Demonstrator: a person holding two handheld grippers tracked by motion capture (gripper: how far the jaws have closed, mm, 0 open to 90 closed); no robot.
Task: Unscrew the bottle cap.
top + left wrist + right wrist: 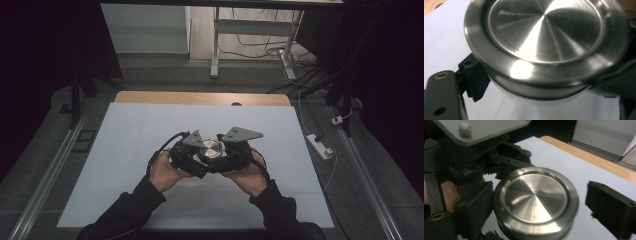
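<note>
The round steel lid (211, 148) sits between my two grippers, low over the white mat (125, 145), just ahead of both hands. In the left gripper view the lid (544, 32) is right up against the camera, its brushed, recessed top tilted toward me, with a second metal band beneath the rim that could be the container it caps; I cannot tell more than that. My left gripper (192, 152) is clamped on it: one ribbed black pad presses the side just under the rim on the near left, and the other jaw shows dark against the far right edge.

From my right gripper (539, 202) the lid (535, 202) lies squarely between the jaws. The near-left jaw is at the rim or just beside it, while the right jaw stands clearly apart from the rim with white mat showing in the gap, so this gripper has no hold. Its right jaw is blurred.

Beyond the lid I see the left gripper's grey plate and gear teeth, and fingers (449, 192) of the left hand (162, 172). The wooden table edge (200, 97) runs past the mat.
</note>
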